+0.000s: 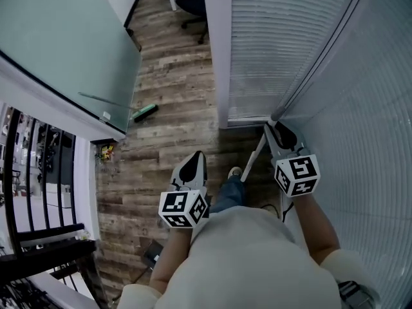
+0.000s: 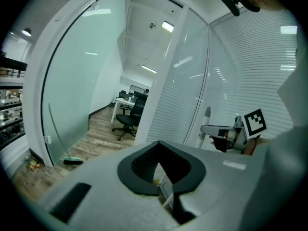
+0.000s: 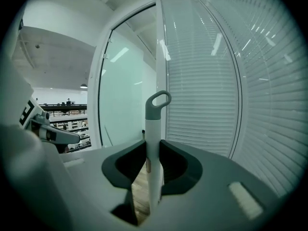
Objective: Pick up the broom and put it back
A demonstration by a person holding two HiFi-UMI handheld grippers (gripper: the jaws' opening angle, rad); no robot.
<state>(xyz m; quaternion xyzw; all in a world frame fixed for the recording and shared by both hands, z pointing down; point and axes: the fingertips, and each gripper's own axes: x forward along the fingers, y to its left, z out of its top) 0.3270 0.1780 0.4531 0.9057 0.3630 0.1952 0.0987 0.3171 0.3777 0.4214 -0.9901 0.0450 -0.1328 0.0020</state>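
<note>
My right gripper (image 1: 275, 129) (image 3: 153, 143) is shut on the broom's white handle (image 3: 153, 153), which stands upright between the jaws. The handle's grey loop top (image 3: 159, 101) rises above the jaws. In the head view the handle (image 1: 255, 158) slants down toward the floor by the person's shoe; the broom's head is hidden. My left gripper (image 1: 196, 156) (image 2: 159, 143) is shut with nothing in it and is held apart to the left. The left gripper view also catches the right gripper (image 2: 217, 132) and the handle's top (image 2: 207, 112).
A second long-handled tool with a green head (image 1: 145, 112) (image 2: 73, 161) leans against the frosted glass wall (image 1: 64, 44) on the left. Blind-covered glass (image 1: 360, 76) and a white post (image 1: 217, 50) stand close on the right. An office chair (image 1: 193, 6) stands down the corridor. Black railings (image 1: 38, 250) are at the lower left.
</note>
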